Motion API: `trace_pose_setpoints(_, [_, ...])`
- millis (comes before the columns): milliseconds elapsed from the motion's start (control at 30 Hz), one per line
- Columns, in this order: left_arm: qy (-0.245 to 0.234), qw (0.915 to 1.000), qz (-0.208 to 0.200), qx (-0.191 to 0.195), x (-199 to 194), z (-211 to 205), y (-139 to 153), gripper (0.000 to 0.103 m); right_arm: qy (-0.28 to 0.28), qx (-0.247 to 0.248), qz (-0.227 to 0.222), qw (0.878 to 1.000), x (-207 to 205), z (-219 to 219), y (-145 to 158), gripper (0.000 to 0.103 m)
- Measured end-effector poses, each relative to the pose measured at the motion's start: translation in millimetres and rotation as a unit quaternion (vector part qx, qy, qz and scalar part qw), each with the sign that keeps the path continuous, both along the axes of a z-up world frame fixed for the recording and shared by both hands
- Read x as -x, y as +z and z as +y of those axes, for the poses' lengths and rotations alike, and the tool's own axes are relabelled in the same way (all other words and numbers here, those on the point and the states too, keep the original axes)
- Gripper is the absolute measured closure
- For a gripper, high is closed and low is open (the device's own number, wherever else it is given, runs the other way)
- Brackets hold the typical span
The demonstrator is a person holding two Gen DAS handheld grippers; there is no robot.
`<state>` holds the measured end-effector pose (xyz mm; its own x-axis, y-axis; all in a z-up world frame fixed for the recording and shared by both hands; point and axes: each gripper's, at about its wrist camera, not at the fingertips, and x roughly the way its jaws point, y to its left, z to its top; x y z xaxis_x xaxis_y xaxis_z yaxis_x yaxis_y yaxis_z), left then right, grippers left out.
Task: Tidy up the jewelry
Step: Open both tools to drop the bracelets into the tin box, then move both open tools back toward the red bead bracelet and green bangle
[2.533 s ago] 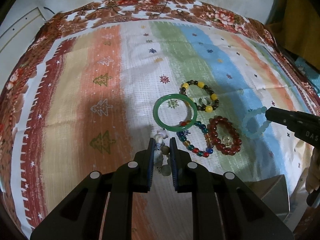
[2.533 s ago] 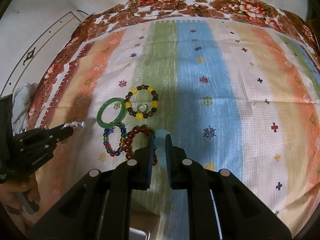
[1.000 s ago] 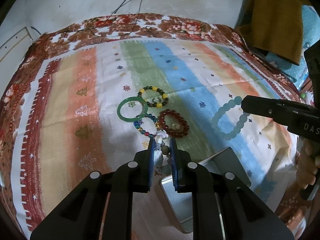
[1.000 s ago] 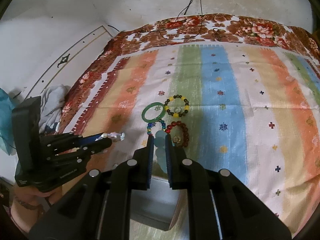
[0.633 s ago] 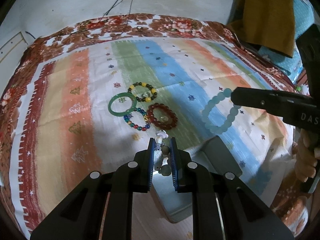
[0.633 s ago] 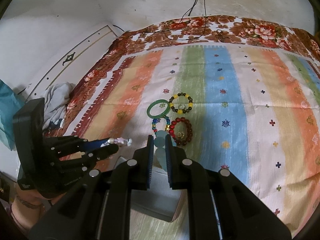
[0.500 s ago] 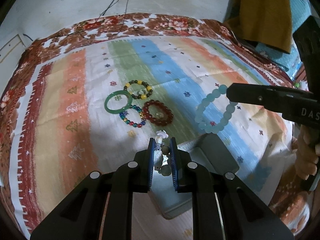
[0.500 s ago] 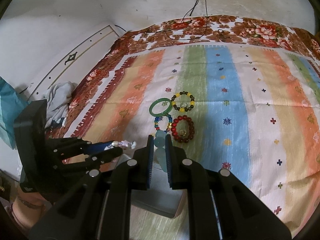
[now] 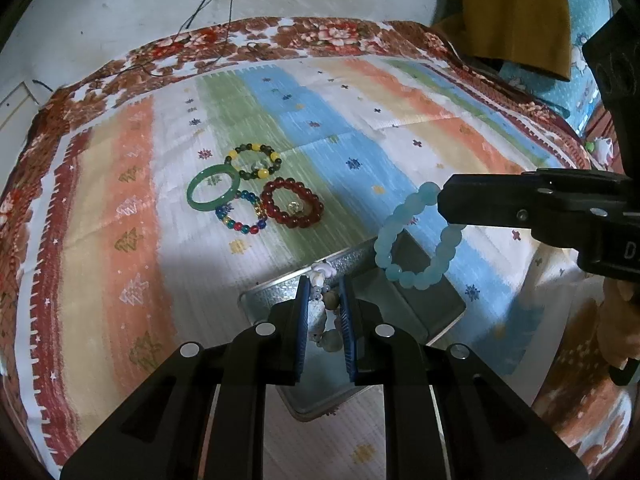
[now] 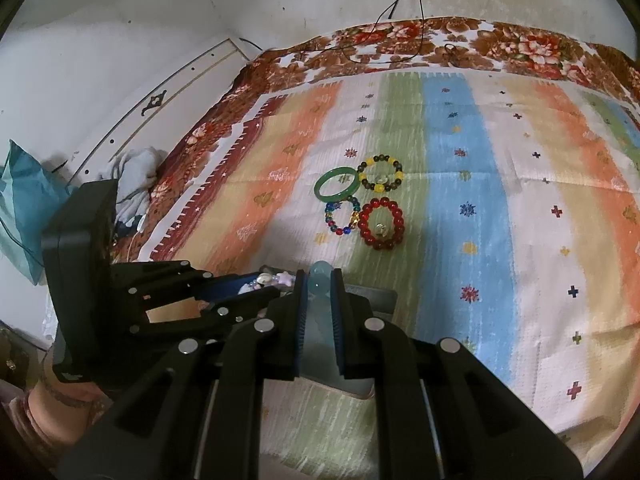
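My left gripper [image 9: 323, 282] is shut on a pale beaded bracelet [image 9: 325, 308] with white and grey-green beads, which hangs over the open silver metal box [image 9: 280, 288]. My right gripper [image 10: 319, 276] is shut on a light blue beaded bracelet [image 9: 416, 240] that dangles above the box's far right side. In the right wrist view the left gripper [image 10: 276, 282] sits just left of the blue beads [image 10: 320, 274]. A green bangle [image 9: 214, 192], a yellow-and-dark bead bracelet [image 9: 253, 162], a multicolour bead bracelet [image 9: 240, 218] and a dark red bead bracelet [image 9: 292, 208] lie together on the striped cloth.
The striped cloth [image 9: 120, 240] with a floral border covers the bed-like surface. A mustard cloth [image 9: 516, 12] hangs at the far right, cables [image 9: 216, 4] run up the wall. Grey clothes [image 10: 136, 184] and a teal bag [image 10: 24, 208] lie off the left edge.
Both grippers drew back toward the near edge with their bracelets; the metal box came fully under them, and the group of bracelets on the cloth now lies farther off.
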<state>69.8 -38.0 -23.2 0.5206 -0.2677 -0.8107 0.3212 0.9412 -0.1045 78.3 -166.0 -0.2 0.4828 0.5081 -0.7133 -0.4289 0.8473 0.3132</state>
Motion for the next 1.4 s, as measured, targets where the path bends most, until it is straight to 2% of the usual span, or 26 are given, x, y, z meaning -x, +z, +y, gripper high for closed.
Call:
trace_pose_setpoints(133, [0.000,1.0000,0.004,0.000,0.5,-1.1,-3.0,0.085,0.003,-0.015,0.016,1.000,-2.7,-0.1,-4.6,0.087])
trace_pose_setpoints(167, [-0.001,1.0000,0.005,0.001,0.4,-0.8,-3.1,0.079,0.002,-0.017,0.019,1.000,-3.8,-1.2,-4.9,0.083])
trace_pose_setpoints(233, [0.003,1.0000,0.003,0.002,0.0,0.9,-2.4,0.076,-0.007,-0.016,0.019,1.000,-5.9,-4.4,-4.6,0.064])
trace_pose_setpoints(433, [0.019,0.9998,0.006,0.000,-5.4,10.6,-2.5,0.075,-0.017,-0.014,0.022,1.000,-10.7,-9.3,-7.6,0.064])
trace_pose_setpoints(600, [0.036,0.9993,0.004,-0.007,-11.7,19.5,-2.9,0.067,-0.030,0.015,0.015,0.999,-16.4,-9.1,-11.3,0.063])
trace_pose_setpoints(700, [0.044,0.9989,0.002,-0.015,-14.7,23.9,-4.0,0.062,-0.040,0.022,0.017,0.999,-21.0,-11.4,-14.2,0.054])
trace_pose_setpoints(833, [0.052,0.9986,0.004,-0.014,-18.8,29.5,-5.5,0.061,-0.044,0.037,0.016,0.998,-27.0,-11.0,-17.6,0.054])
trace_pose_setpoints(900, [0.056,0.9983,0.004,-0.014,-21.2,31.9,-5.8,0.057,-0.042,0.044,0.019,0.998,-30.9,-9.7,-20.3,0.054])
trace_pose_setpoints(1400, [0.090,0.9958,0.013,-0.009,-49.5,52.8,-11.2,0.056,-0.051,0.076,0.035,0.995,-62.2,-5.0,-32.2,0.054])
